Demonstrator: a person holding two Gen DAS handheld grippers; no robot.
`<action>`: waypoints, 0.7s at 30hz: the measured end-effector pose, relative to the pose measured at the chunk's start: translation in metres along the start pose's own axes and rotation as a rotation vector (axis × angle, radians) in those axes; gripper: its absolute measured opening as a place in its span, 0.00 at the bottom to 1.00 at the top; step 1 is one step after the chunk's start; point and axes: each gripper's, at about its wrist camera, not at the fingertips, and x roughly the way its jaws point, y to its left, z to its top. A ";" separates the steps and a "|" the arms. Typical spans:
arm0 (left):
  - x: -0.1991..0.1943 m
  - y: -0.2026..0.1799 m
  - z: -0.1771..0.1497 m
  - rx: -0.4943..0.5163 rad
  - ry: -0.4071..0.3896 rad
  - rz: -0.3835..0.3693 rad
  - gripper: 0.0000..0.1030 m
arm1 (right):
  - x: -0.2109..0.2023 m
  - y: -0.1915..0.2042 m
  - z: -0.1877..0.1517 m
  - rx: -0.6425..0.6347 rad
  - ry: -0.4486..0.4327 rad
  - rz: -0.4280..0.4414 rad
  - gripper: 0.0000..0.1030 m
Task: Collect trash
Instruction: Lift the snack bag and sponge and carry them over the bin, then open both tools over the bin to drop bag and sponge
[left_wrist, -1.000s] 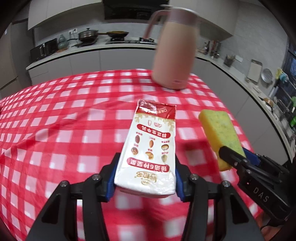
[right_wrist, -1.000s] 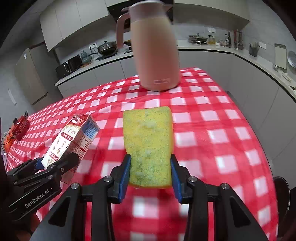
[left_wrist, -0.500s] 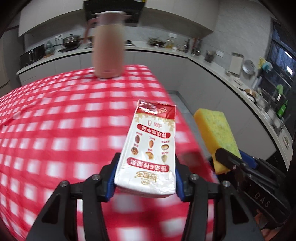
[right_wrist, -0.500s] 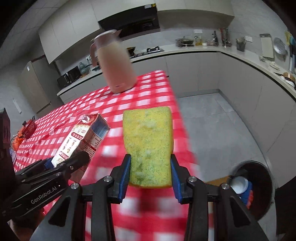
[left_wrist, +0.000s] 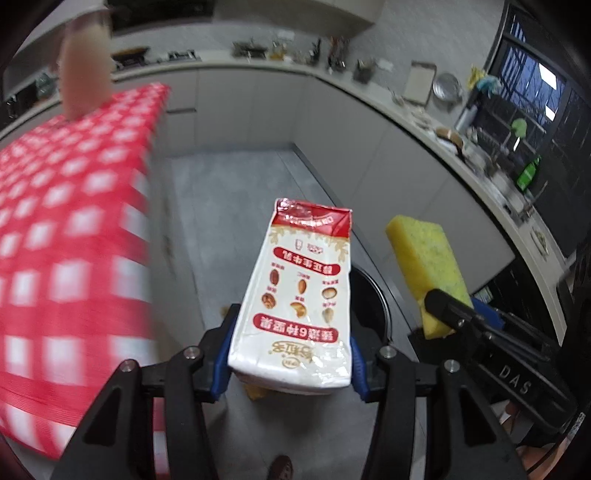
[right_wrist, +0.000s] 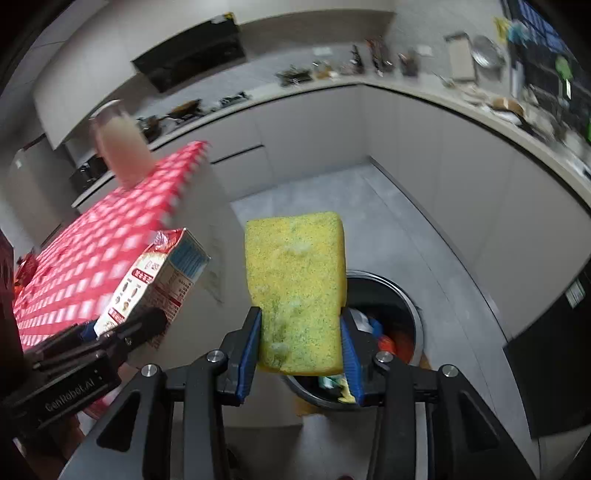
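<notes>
Far left: checked table (left_wrist: 66, 229) with pink jug (left_wrist: 85, 72), blurred. Left gripper (left_wrist: 290, 354) clamped on milk carton (left_wrist: 301, 295), over grey floor beside table edge. Right gripper (right_wrist: 301, 347) clamped on yellow sponge (right_wrist: 297, 291), above round bin (right_wrist: 391, 332) holding trash.

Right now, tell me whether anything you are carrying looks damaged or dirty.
Yes, both. The milk carton in the left tongs has a torn, crumpled top edge. The yellow sponge in the right tongs is mottled with dark green specks and pale patches, so it looks worn.
</notes>
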 end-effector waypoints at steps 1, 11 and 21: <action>0.008 -0.006 -0.003 0.004 0.012 0.000 0.51 | 0.004 -0.013 -0.003 0.012 0.012 -0.011 0.41; 0.088 -0.029 -0.015 0.033 0.080 0.060 0.51 | 0.071 -0.053 -0.018 0.023 0.089 -0.017 0.41; 0.133 -0.043 -0.014 0.022 0.147 0.102 0.67 | 0.105 -0.089 -0.018 0.060 0.069 -0.038 0.64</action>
